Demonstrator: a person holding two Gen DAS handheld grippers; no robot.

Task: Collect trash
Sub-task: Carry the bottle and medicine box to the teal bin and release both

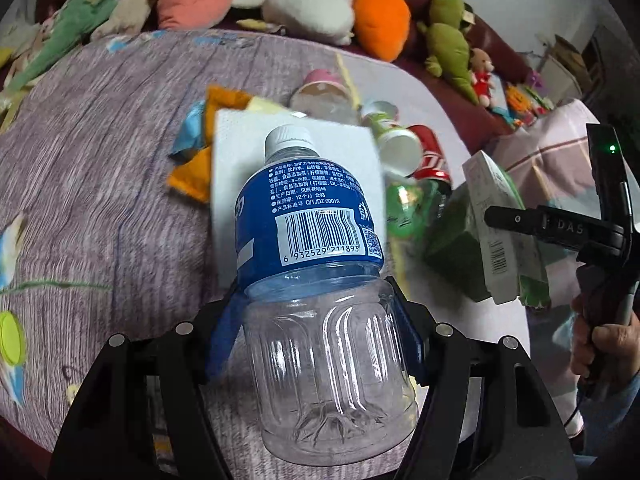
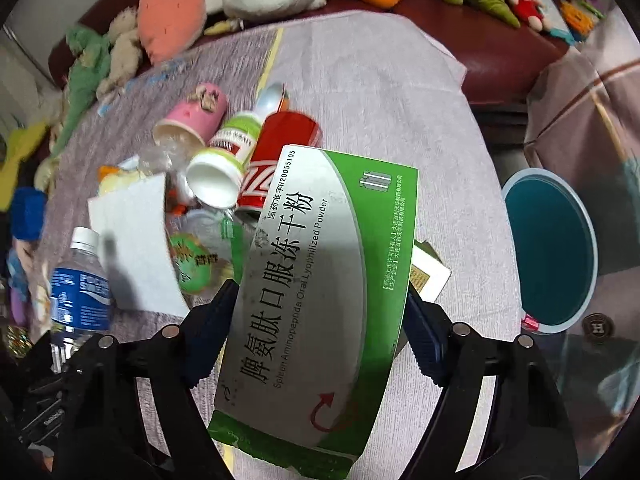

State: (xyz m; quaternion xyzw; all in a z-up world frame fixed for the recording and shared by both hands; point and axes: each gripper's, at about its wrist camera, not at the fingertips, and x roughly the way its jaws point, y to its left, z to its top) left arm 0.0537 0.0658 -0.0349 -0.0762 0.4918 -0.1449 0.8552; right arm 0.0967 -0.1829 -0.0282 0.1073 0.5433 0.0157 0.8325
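Left wrist view: my left gripper (image 1: 320, 320) clamps a clear bottle (image 1: 316, 280) with a blue label above the bed (image 1: 100, 168), its purple wood-grain cover strewn with cups, a can and a tissue; plush toys line its far edge

Right wrist view: my right gripper (image 2: 320, 320) pinches a green-and-white medicine box (image 2: 316, 280) over the bed's pale part; a teal bin (image 2: 548, 244) stands past its right edge

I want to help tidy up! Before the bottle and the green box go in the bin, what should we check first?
1. Left hand-held gripper clamps the bottle: ok.
2. Bottle cap on: ok.
3. Right hand-held gripper squeezes the green box: ok; its jaws look closed on the box's sides.
4. Teal bin open and in view: ok.
5. Bin has room: cannot tell.
6. All trash gathered: not ok; red can and cups remain.
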